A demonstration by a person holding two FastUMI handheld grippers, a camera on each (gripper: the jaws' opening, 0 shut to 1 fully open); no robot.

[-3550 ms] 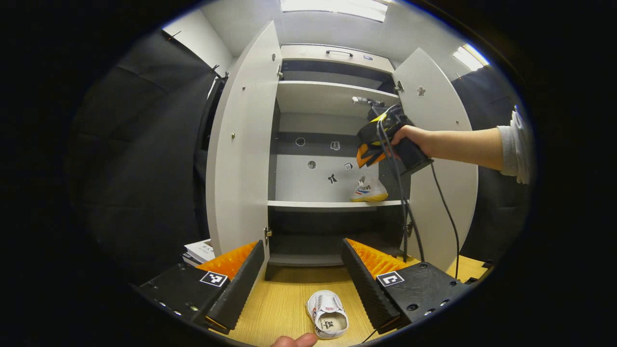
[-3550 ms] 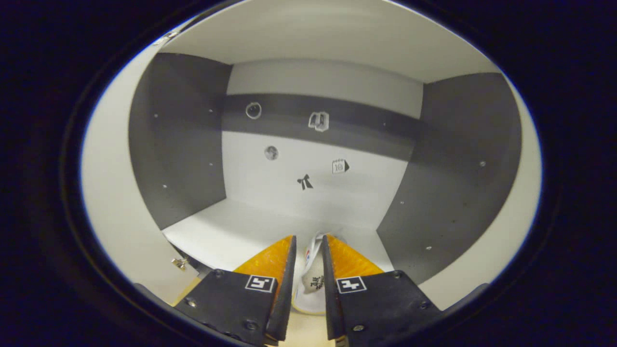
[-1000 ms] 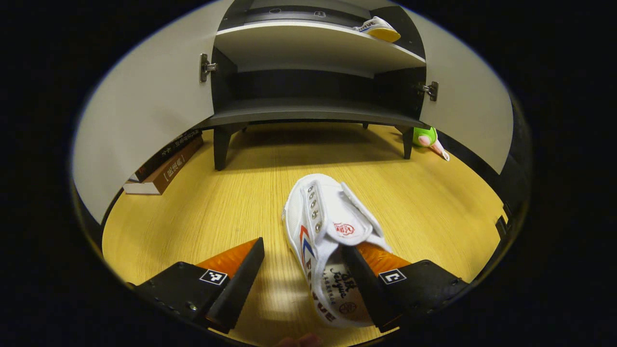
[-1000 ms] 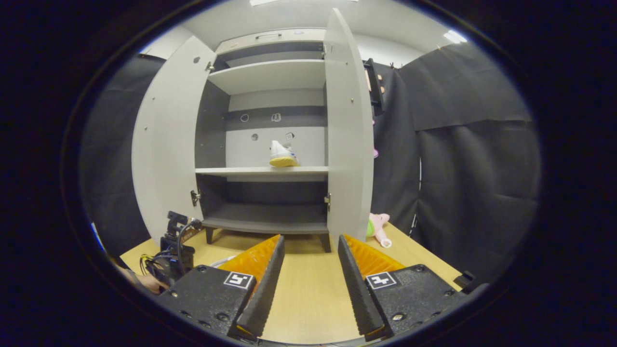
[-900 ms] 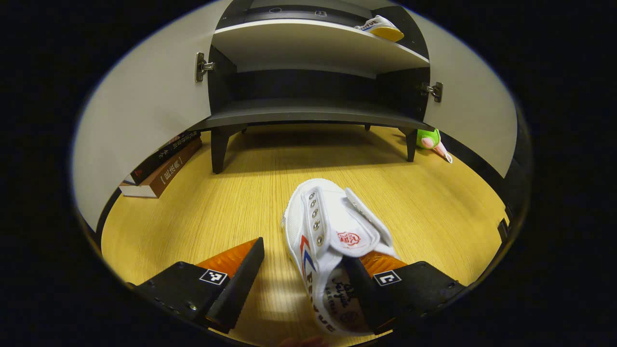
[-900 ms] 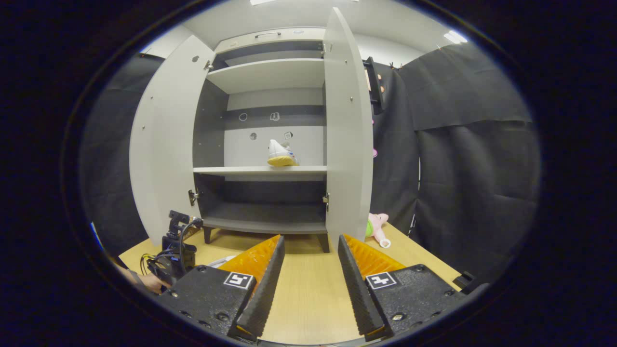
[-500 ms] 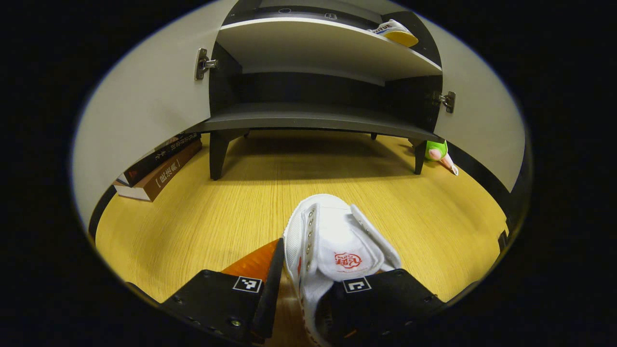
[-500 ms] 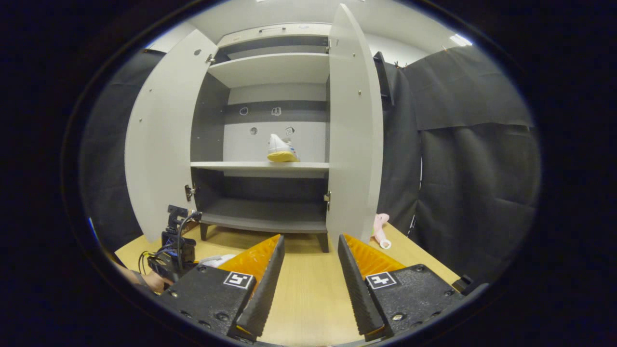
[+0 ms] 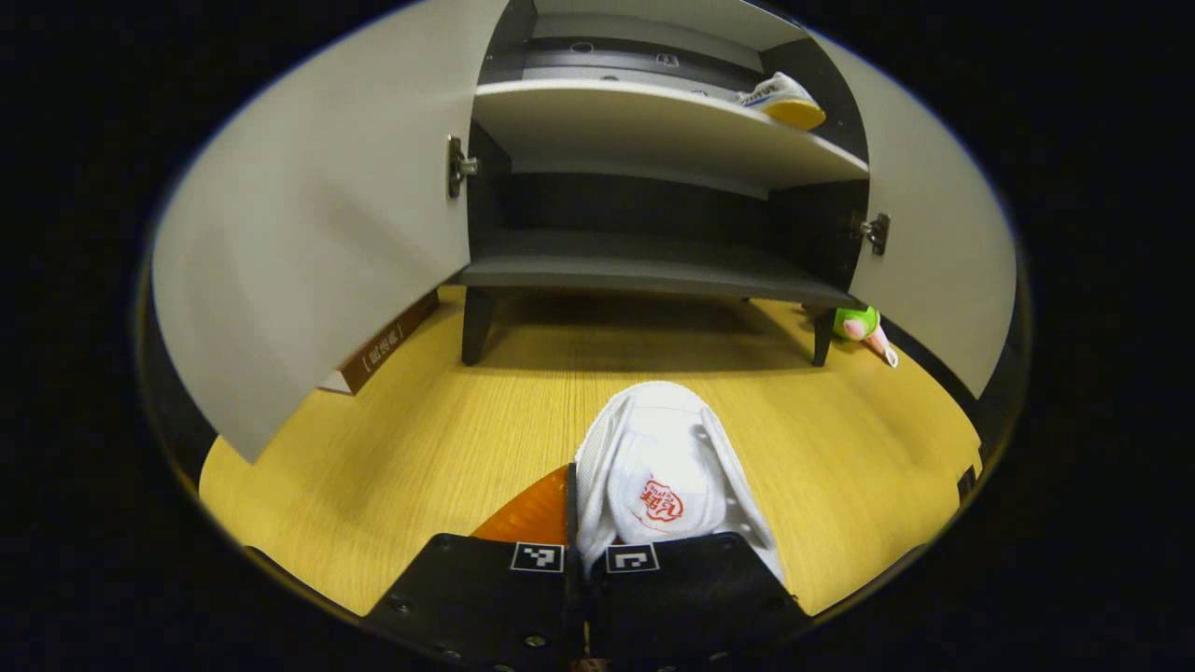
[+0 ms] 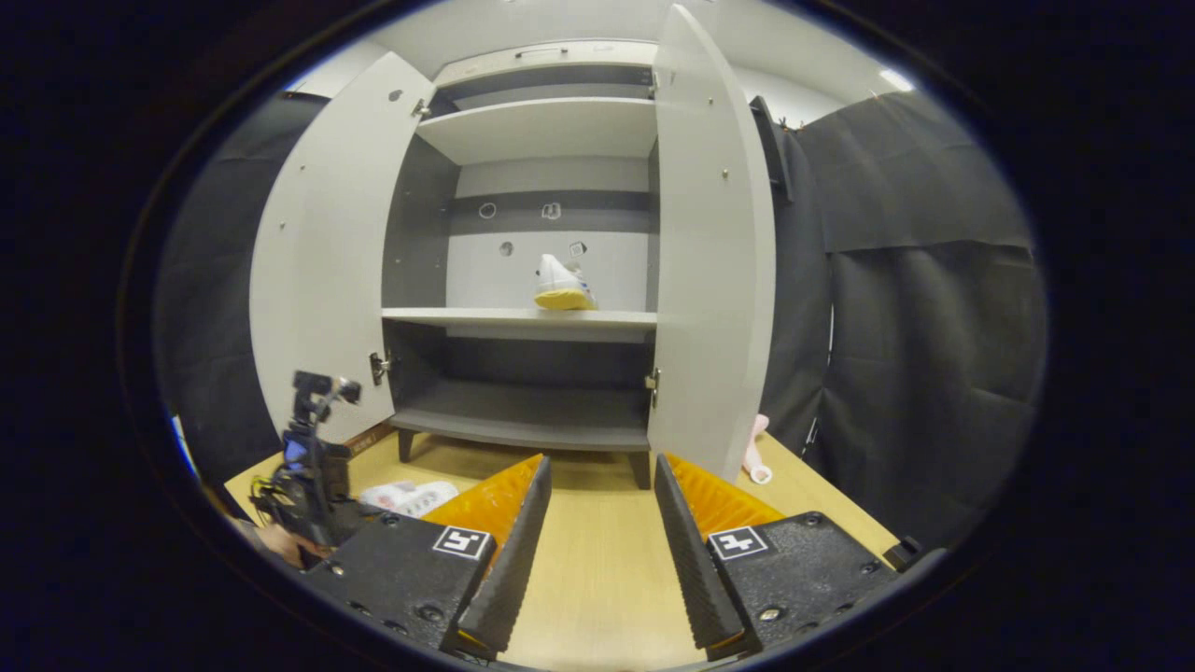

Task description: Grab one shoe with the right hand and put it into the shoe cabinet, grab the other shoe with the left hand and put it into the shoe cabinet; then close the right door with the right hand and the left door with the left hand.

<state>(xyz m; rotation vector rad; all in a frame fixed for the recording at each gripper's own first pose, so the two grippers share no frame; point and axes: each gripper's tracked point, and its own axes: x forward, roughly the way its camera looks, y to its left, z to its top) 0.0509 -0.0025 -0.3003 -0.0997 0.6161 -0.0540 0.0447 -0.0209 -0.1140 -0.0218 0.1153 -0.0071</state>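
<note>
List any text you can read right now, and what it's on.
None reads clearly.
On the held shoe: red tongue emblem, too blurred to read.
On the shelf shoe: side lettering, too small.
On the book: spine characters, too blurred.
On the cabinet stickers: small pictures, no readable words.

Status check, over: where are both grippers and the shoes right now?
Left gripper shut on second shoe, on the table. Right gripper open, empty. First shoe on middle shelf. Both doors open; path looks clear.
</note>
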